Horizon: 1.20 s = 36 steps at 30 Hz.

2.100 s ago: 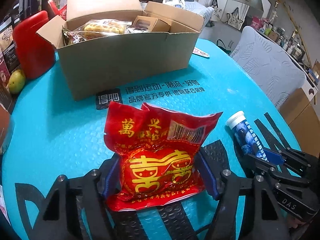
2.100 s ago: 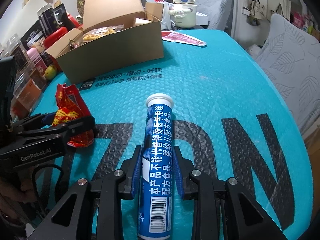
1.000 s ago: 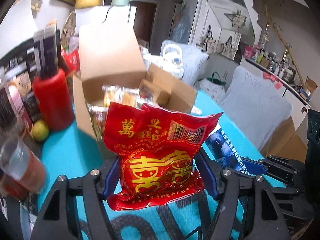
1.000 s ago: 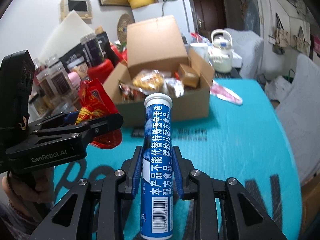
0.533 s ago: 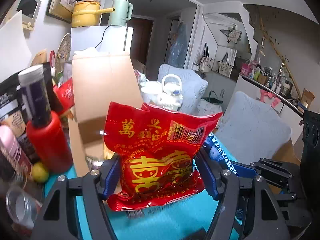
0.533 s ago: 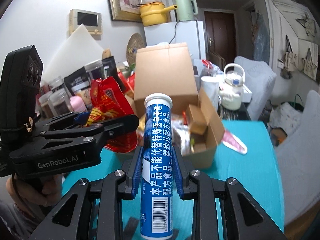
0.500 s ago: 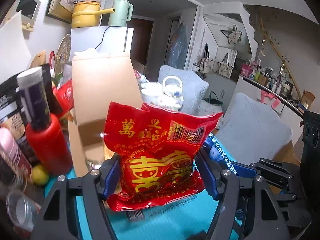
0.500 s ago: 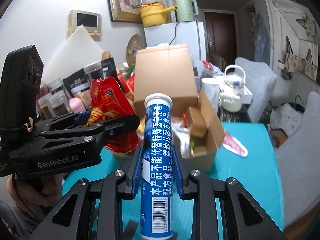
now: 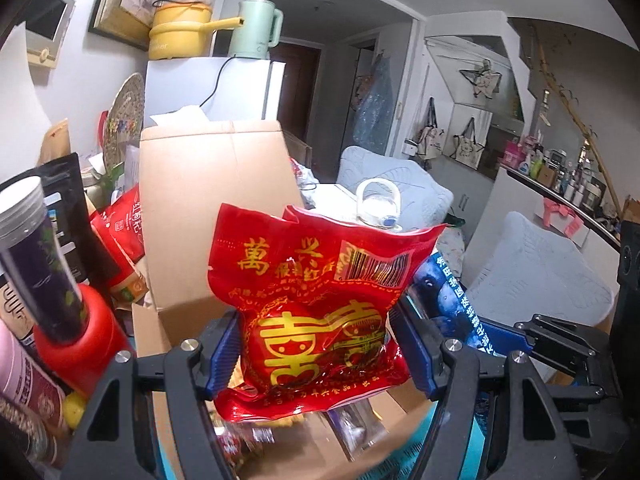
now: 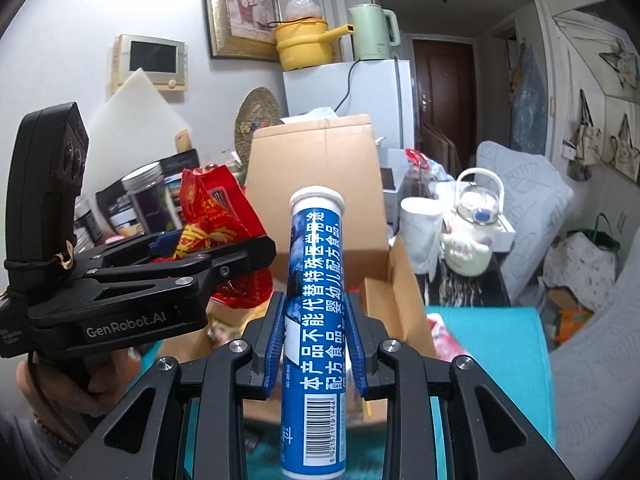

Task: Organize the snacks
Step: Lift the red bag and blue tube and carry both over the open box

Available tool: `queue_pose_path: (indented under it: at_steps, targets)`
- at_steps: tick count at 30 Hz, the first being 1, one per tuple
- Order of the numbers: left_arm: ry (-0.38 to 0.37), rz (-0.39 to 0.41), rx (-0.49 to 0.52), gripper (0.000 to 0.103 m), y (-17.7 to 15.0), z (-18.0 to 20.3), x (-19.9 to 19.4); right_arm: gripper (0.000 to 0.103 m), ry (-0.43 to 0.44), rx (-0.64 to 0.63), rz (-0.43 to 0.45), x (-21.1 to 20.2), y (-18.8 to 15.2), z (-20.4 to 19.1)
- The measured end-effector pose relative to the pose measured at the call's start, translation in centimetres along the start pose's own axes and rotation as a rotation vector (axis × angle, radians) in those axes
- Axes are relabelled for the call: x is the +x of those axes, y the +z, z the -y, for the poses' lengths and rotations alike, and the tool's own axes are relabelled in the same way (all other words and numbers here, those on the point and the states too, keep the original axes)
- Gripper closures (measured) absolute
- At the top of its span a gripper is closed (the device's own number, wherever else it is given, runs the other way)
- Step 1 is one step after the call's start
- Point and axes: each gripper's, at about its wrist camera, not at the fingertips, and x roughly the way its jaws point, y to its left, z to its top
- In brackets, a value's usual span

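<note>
While left fingers (image 9: 320,354) pinch red packet (image 9: 320,304), right fingers (image 10: 316,344) clamp blue tube (image 10: 316,320), above cardboard box (image 10: 316,168)

The left gripper (image 9: 320,354) is a matte black plastic frame of angular struts with triangular cut-outs, silver round screw heads at its joints, and ribbed blue pads (image 9: 220,356) lining the insides of its two fingers. The right gripper (image 10: 316,344) is built the same way, black with silver screws and blue ribbed pads (image 10: 276,336). In the right wrist view the left one's side bears white "GenRobot.AI" lettering below a tall black block tied on with black cord, and the bare-skinned hand (image 10: 76,380) under it wears a reddish bead bracelet at the wrist.
</note>
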Motion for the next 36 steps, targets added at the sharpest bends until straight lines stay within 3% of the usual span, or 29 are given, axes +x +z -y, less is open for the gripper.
queue_pose_path:
  at_steps: [18, 36]
  targets:
    - [0.110, -0.125, 0.004, 0.034, -0.2, -3.0, 6.5, 0.075, 0.043, 0.043, -0.109, 8.7, 0.4, 2.5]
    - [0.155, -0.343, 0.004, 0.033, -2.8, -3.7, 12.1, 0.075, -0.010, 0.060, -0.208, 11.4, -1.0, 3.5]
